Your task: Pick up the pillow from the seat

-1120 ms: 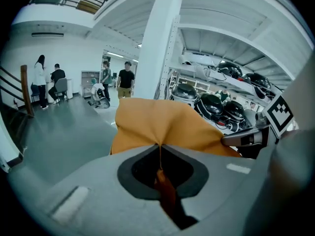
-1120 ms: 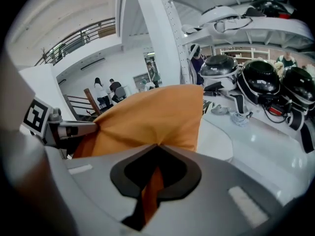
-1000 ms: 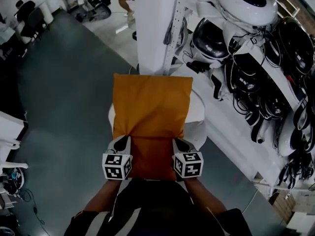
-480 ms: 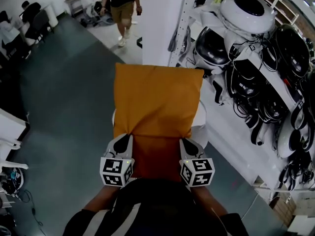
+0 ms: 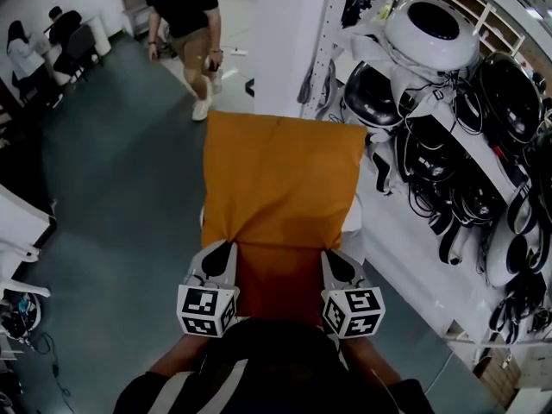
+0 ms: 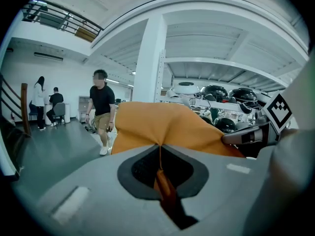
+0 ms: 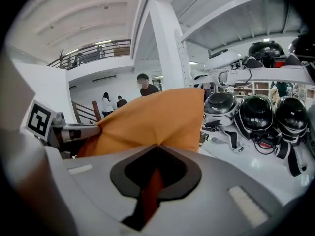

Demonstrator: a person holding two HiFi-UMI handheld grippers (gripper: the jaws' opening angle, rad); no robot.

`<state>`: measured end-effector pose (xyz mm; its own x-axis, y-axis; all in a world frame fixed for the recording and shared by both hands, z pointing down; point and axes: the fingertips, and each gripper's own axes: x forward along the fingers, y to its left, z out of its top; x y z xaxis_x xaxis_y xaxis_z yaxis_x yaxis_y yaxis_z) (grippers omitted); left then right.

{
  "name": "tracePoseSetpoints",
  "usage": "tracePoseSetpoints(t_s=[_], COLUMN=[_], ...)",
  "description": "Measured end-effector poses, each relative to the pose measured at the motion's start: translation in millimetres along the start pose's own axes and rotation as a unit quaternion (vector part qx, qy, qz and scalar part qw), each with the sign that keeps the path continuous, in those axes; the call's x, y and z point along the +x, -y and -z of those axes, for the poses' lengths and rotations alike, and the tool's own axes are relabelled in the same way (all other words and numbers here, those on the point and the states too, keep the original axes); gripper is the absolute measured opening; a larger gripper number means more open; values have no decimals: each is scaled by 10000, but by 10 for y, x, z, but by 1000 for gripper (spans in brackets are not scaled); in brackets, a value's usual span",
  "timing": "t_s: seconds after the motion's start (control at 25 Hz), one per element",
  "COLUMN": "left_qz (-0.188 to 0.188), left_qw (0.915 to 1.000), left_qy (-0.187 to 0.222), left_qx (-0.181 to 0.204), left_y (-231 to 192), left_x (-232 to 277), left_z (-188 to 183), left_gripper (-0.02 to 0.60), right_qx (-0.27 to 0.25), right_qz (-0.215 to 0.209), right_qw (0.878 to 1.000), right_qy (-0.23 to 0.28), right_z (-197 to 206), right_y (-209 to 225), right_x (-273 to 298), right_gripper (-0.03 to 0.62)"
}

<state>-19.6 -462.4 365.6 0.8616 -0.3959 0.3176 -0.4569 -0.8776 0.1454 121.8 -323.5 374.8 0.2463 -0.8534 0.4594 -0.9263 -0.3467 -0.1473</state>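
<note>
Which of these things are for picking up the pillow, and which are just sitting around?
For the job: orange pillow, the seat under it, left gripper and right gripper, jaws shut on the pillow's near edge.

Just around: helmets on the shelves, white pillar, person walking nearby.

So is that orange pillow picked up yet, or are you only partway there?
Done: the left gripper and right gripper are each clamped shut on a near corner of the orange pillow. In hand: the pillow is held out above the white seat. Left: carrying it clear. From above I cannot tell whether its far end is off the seat.
</note>
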Motion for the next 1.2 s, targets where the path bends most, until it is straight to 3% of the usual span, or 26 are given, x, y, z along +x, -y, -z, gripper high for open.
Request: tracePoseSetpoints(t_s=[0.44, 1.2], left_qz=[-160, -185], left_qw=[9993, 9991], left_qy=[331, 350], left_qx=[92, 116], left_y=[163, 68], left_x=[-218, -365], left_z=[-166, -146], left_gripper=[9, 9], right_qx=[-139, -127], right_qz=[-126, -112], right_qw=[9990, 9989], right_qy=[402, 448], right_z=[-166, -131], right_y=[-26, -194], right_x=[-271, -306], right_gripper=[9, 9])
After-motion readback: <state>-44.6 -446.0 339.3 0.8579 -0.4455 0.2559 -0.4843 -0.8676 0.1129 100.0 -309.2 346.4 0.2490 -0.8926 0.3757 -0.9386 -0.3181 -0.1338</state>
